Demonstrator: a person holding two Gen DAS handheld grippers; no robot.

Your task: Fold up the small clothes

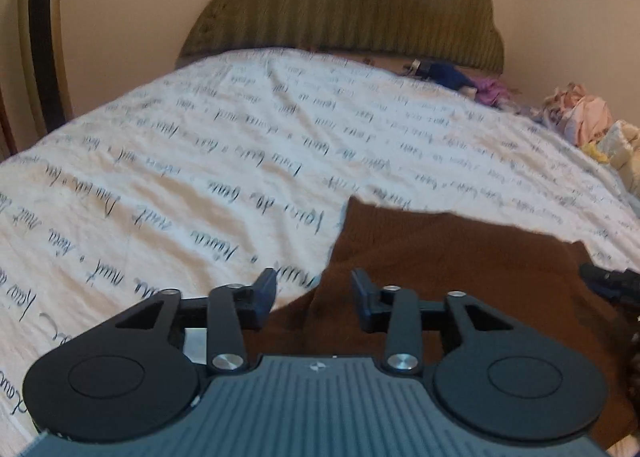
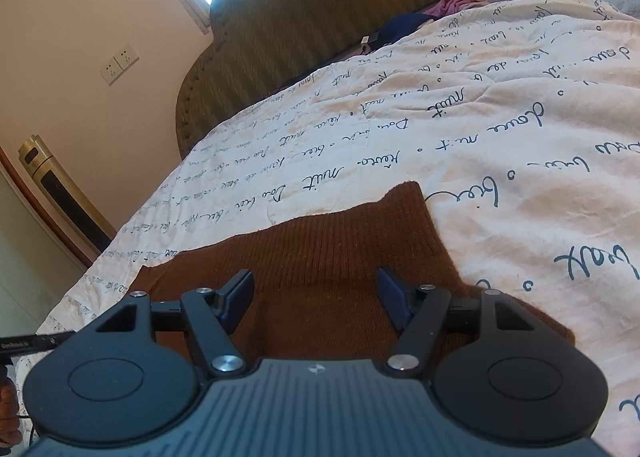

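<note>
Two views show one brown knit (image 1: 460, 269) lying flat on a script-printed quilt (image 1: 200, 161). From the left wrist, the left gripper (image 1: 314, 297) hangs over the knit's left edge, jaws apart, nothing between them. From the right wrist, the right gripper (image 2: 316, 297) is above the knit (image 2: 320, 257), jaws wide apart, with its ribbed collar beyond the fingertips.
</note>
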